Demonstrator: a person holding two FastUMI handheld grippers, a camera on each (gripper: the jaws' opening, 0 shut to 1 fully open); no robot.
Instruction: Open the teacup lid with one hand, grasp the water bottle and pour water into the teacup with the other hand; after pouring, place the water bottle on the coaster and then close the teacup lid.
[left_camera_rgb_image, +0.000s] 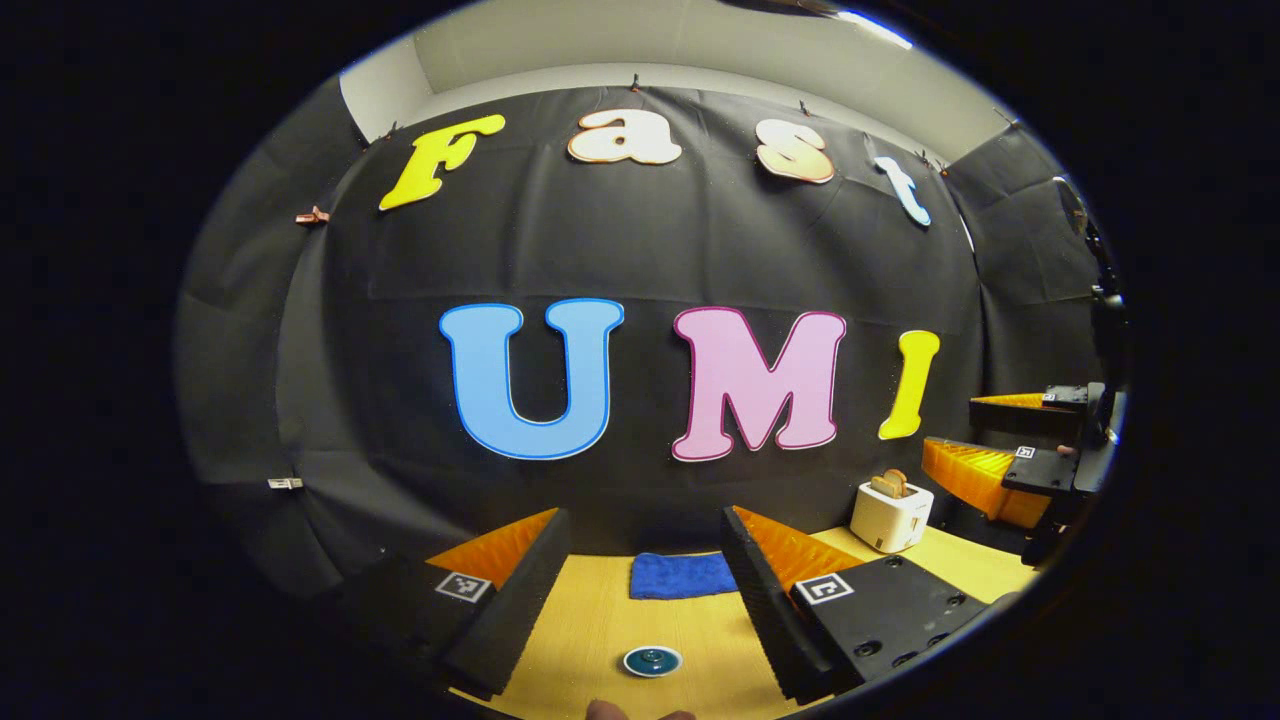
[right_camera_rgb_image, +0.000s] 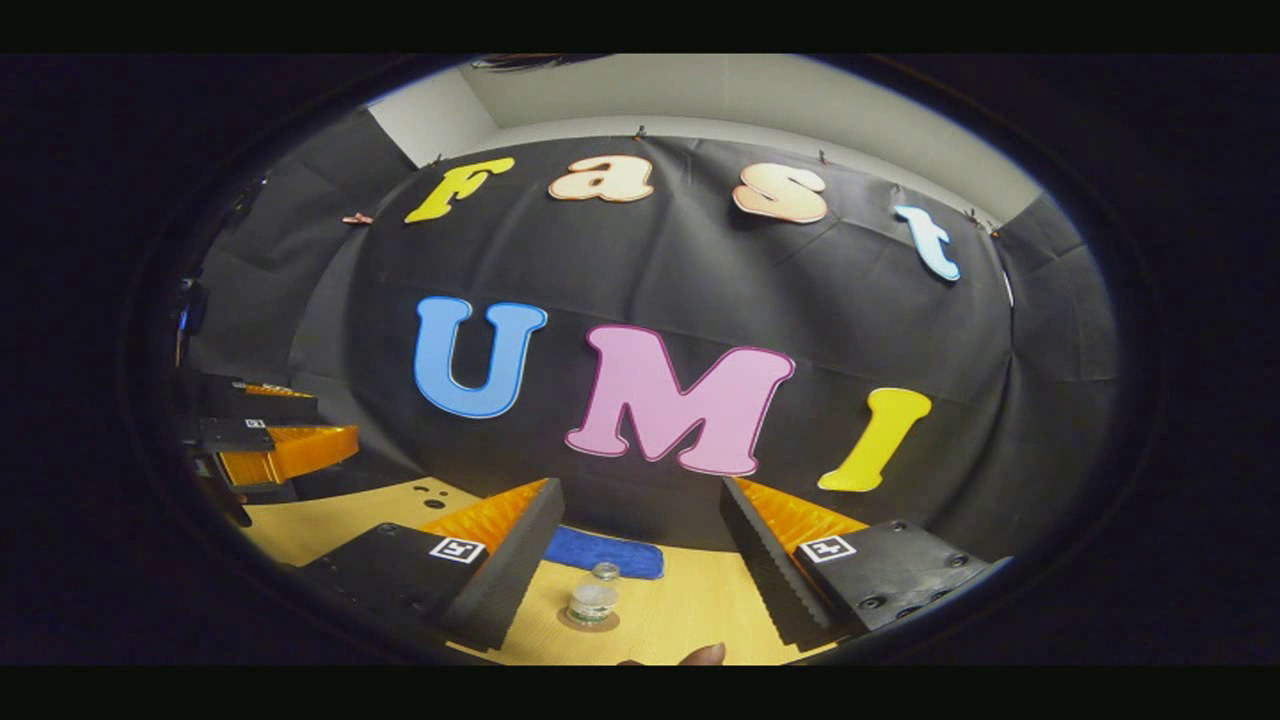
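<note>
The teacup (left_camera_rgb_image: 652, 661) stands low on the wooden table (left_camera_rgb_image: 600, 620); it looks like a round dark teal lid with a knob inside a pale rim. My left gripper (left_camera_rgb_image: 645, 515) hangs open above and behind it, touching nothing. The clear water bottle (right_camera_rgb_image: 592, 600) stands upright on a round coaster (right_camera_rgb_image: 588, 623). My right gripper (right_camera_rgb_image: 640, 487) is open, with the bottle low between its fingers and apart from both. Each gripper shows in the other's view, my right gripper (left_camera_rgb_image: 950, 425) at the right edge and my left gripper (right_camera_rgb_image: 335, 415) at the left edge, both with fingers spread.
A folded blue cloth (left_camera_rgb_image: 683, 575) (right_camera_rgb_image: 605, 552) lies at the back of the table against the black wall. A white toaster (left_camera_rgb_image: 890, 512) with bread in it stands at the back right. A fingertip (right_camera_rgb_image: 702, 655) pokes in at the bottom edge.
</note>
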